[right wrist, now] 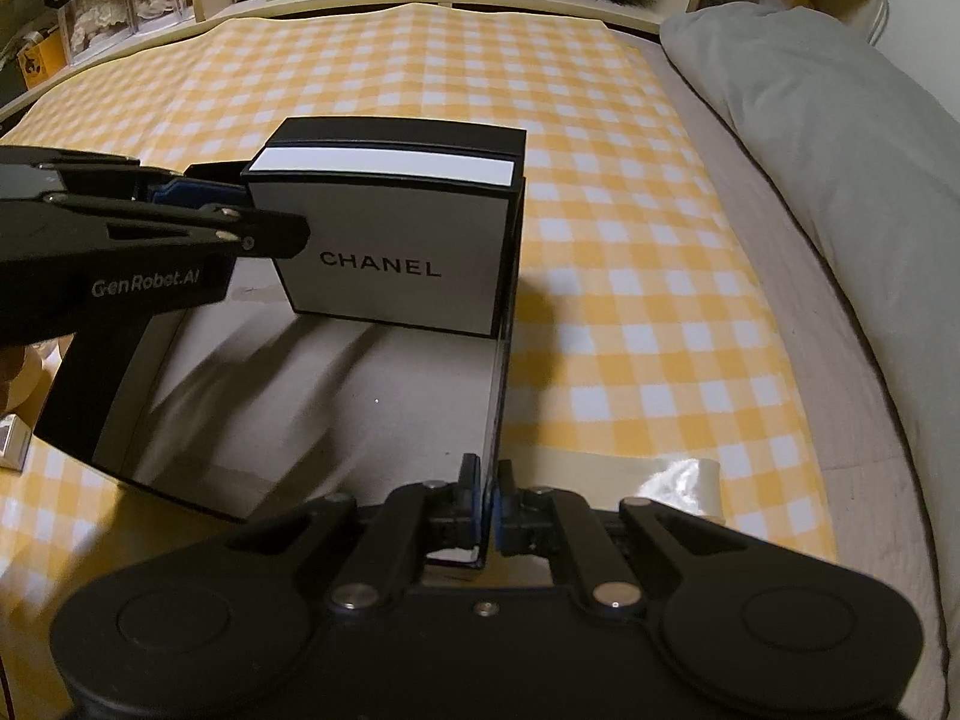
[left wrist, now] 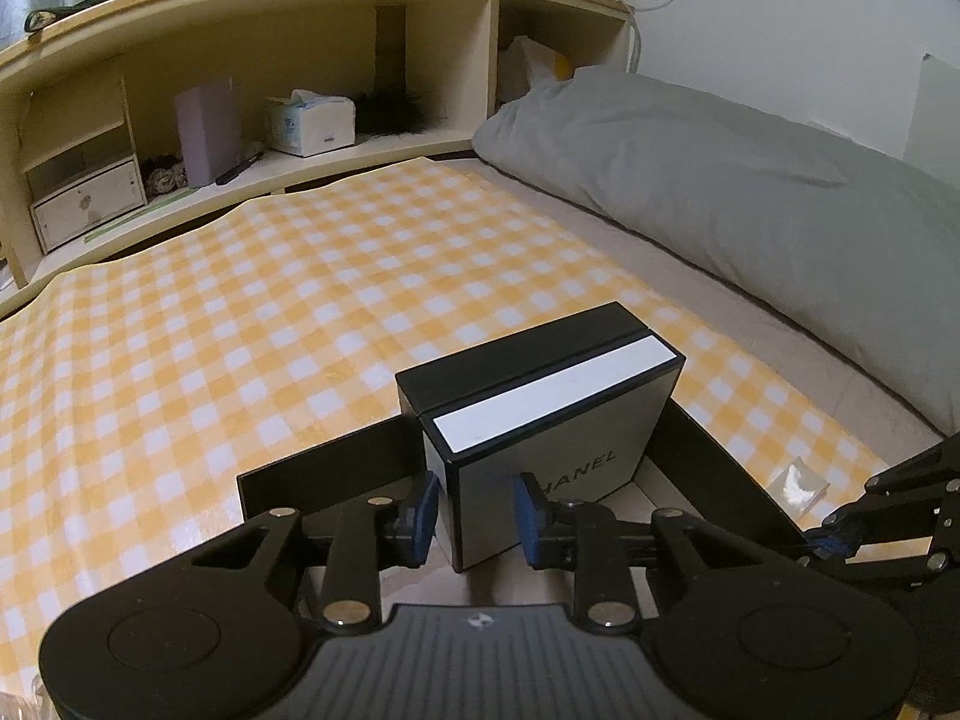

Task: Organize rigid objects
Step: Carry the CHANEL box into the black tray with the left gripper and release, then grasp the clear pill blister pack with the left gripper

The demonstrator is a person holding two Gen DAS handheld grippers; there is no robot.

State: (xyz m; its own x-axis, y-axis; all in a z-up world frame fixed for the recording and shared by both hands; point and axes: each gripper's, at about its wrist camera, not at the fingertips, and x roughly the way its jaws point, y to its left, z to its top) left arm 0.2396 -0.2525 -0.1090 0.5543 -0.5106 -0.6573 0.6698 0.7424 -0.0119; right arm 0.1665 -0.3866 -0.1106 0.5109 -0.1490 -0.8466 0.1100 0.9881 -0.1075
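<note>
A white CHANEL box (left wrist: 540, 450) (right wrist: 390, 252) with black edges stands upright at the far end of a large open black box (right wrist: 300, 408). My left gripper (left wrist: 477, 516) (right wrist: 240, 204) is shut on the white box's near corner, a blue pad on each side. A black box (left wrist: 510, 342) (right wrist: 390, 132) stands directly behind the white one, against it. My right gripper (right wrist: 487, 501) is shut on the thin right wall (right wrist: 504, 330) of the large box; in the left wrist view it (left wrist: 840, 534) shows at the right edge.
Everything lies on a yellow checked cloth (left wrist: 240, 300) on a bed. A grey pillow (left wrist: 750, 192) runs along the right. A wooden shelf (left wrist: 300, 60) behind holds a tissue box (left wrist: 309, 123). A clear plastic wrapper (right wrist: 678, 480) lies right of the large box.
</note>
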